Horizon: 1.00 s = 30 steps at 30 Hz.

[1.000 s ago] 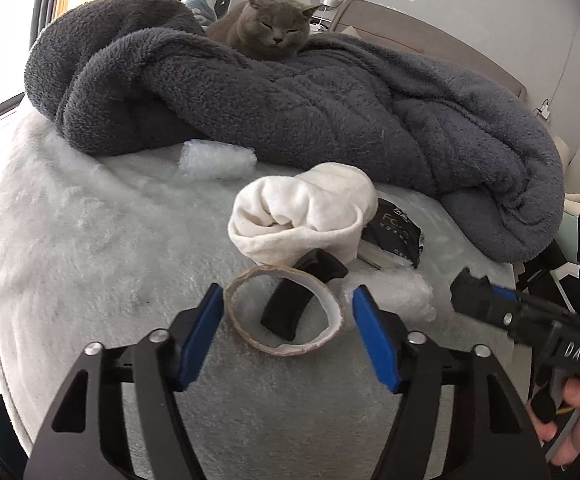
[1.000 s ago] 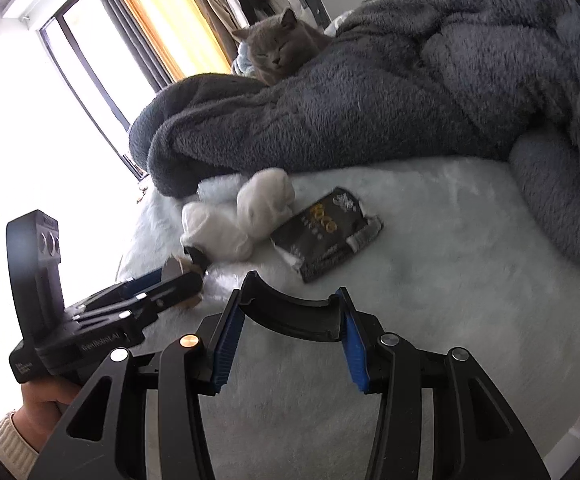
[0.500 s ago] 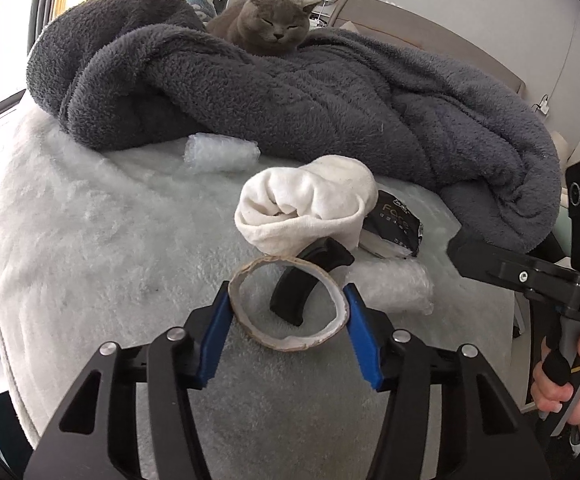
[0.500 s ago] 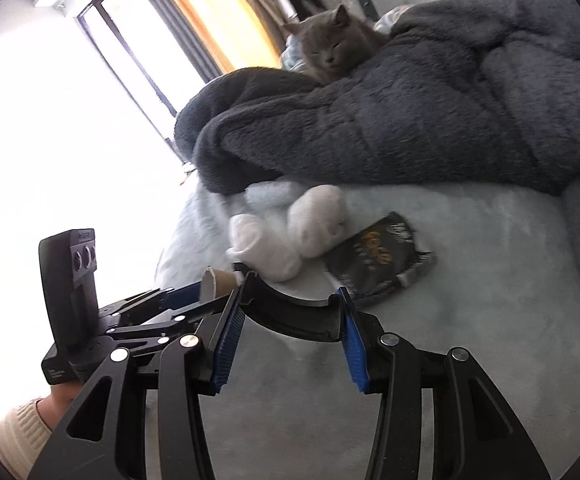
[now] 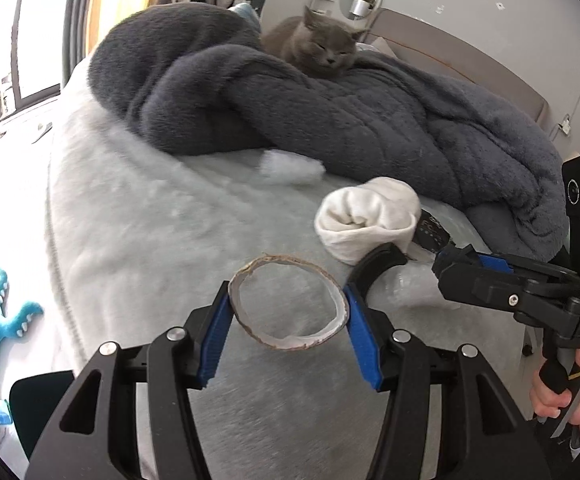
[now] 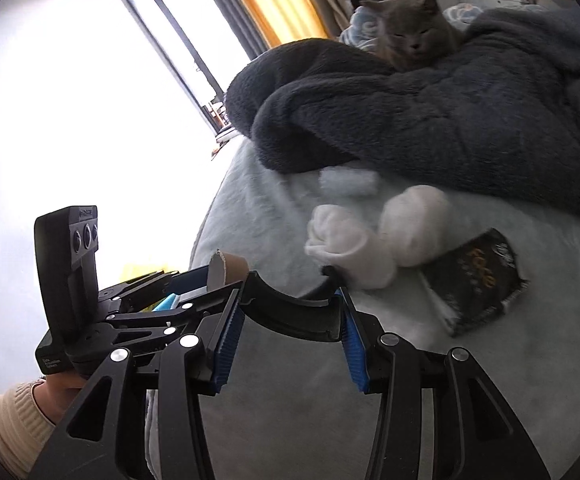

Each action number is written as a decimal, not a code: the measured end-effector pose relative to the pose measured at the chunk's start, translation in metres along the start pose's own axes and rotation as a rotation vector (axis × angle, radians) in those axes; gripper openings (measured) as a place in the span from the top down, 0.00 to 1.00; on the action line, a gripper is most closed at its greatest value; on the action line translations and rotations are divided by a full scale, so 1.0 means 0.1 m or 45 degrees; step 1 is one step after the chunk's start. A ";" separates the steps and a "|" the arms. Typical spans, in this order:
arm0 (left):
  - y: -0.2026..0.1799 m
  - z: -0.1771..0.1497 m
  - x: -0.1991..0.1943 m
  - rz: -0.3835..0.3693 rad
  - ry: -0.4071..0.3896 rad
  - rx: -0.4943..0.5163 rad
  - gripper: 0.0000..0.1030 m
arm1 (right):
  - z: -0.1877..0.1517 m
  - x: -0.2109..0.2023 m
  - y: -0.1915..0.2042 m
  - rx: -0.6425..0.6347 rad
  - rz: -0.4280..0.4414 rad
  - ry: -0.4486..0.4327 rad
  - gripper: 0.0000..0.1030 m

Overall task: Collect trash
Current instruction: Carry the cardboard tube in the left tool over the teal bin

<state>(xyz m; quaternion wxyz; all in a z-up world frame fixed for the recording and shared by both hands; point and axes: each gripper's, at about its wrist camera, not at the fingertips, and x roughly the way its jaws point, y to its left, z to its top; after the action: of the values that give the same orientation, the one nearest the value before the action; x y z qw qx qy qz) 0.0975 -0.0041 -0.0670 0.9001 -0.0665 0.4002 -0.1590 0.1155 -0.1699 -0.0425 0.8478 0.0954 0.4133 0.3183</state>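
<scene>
My left gripper [image 5: 285, 304] is shut on a brown cardboard tape ring [image 5: 290, 345], lifted clear of the pale fluffy bed cover [image 5: 149, 240]. In the right wrist view the ring [image 6: 227, 270] pokes up from the left gripper [image 6: 193, 286] at lower left. My right gripper [image 6: 289, 305] is shut on a black curved plastic piece [image 6: 285, 320], and it also reaches in from the right in the left wrist view [image 5: 454, 266]. On the bed lie a black snack wrapper [image 6: 474, 280], a clear plastic wad [image 5: 290, 168] and rolled white socks [image 5: 366, 216].
A grey cat [image 5: 318, 48] dozes on a heaped dark grey blanket [image 5: 370, 120] across the back of the bed. A second clear plastic wad [image 5: 406, 286] lies under the right gripper. A blue toy [image 5: 1, 320] hangs off the bed's left edge. A bright window [image 6: 89, 100] fills the left.
My left gripper closed on the cardboard ring and lifted it off the bed. Both hands swung left, and the right gripper with its black piece came closer to the left one.
</scene>
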 end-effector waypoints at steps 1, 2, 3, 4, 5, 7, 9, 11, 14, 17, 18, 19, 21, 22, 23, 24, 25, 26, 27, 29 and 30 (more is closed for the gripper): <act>0.04 -0.01 -0.02 0.011 0.002 -0.007 0.44 | 0.02 0.04 0.04 -0.009 -0.004 0.003 0.55; 0.06 -0.02 -0.04 0.019 0.005 -0.011 0.44 | 0.03 0.07 0.07 -0.015 -0.004 0.009 0.55; 0.10 -0.02 -0.06 0.028 0.009 -0.019 0.44 | 0.04 0.10 0.10 -0.023 -0.003 0.013 0.55; 0.13 -0.03 -0.07 0.035 0.015 -0.027 0.44 | 0.05 0.12 0.13 -0.031 -0.006 0.014 0.55; 0.18 -0.04 -0.10 0.039 0.020 -0.040 0.44 | 0.06 0.14 0.17 -0.040 -0.010 0.015 0.55; 0.26 -0.05 -0.14 0.041 0.027 -0.063 0.44 | 0.08 0.19 0.24 -0.053 -0.011 0.019 0.55; 0.34 -0.06 -0.18 0.051 0.029 -0.083 0.44 | 0.09 0.24 0.30 -0.064 -0.014 0.024 0.55; 0.42 -0.07 -0.24 0.067 0.027 -0.102 0.44 | 0.11 0.30 0.37 -0.076 -0.013 0.030 0.55; 0.55 -0.09 -0.31 0.089 0.027 -0.131 0.44 | 0.13 0.38 0.47 -0.096 -0.007 0.036 0.55; 0.68 -0.11 -0.37 0.109 0.028 -0.158 0.44 | 0.16 0.47 0.60 -0.120 -0.002 0.041 0.55; 0.72 -0.11 -0.39 0.116 0.029 -0.163 0.44 | 0.17 0.50 0.64 -0.127 0.000 0.043 0.55; 0.76 -0.12 -0.42 0.124 0.030 -0.171 0.44 | 0.18 0.54 0.69 -0.135 0.002 0.046 0.55; 0.84 -0.14 -0.45 0.130 0.033 -0.185 0.44 | 0.20 0.62 0.76 -0.151 0.000 0.051 0.55; 0.88 -0.15 -0.47 0.136 0.034 -0.192 0.44 | 0.21 0.67 0.81 -0.162 0.001 0.056 0.55; 0.93 -0.17 -0.50 0.144 0.036 -0.200 0.44 | 0.21 0.69 0.86 -0.168 0.003 0.057 0.55; 0.97 -0.18 -0.52 0.151 0.038 -0.208 0.44 | 0.21 0.72 0.89 -0.174 0.006 0.059 0.55; 1.01 -0.19 -0.54 0.158 0.039 -0.215 0.44 | 0.21 0.77 0.94 -0.180 0.014 0.063 0.55; 1.06 -0.20 -0.57 0.164 0.042 -0.226 0.44 | 0.21 0.79 0.98 -0.184 0.019 0.066 0.55; 1.11 -0.22 -0.59 0.170 0.046 -0.234 0.44 | 0.22 0.81 1.04 -0.191 0.025 0.067 0.55; 1.19 -0.25 -0.64 0.185 0.050 -0.244 0.44 | 0.23 0.87 1.14 -0.208 0.040 0.071 0.55; 1.24 -0.27 -0.67 0.194 0.052 -0.248 0.44 | 0.23 0.90 1.19 -0.214 0.047 0.073 0.55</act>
<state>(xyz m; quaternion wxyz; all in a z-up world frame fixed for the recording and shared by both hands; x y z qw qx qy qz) 0.0645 0.1349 -0.0690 0.8904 -0.1199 0.4360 -0.0519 0.1192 -0.0194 -0.0344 0.8346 0.0221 0.4076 0.3700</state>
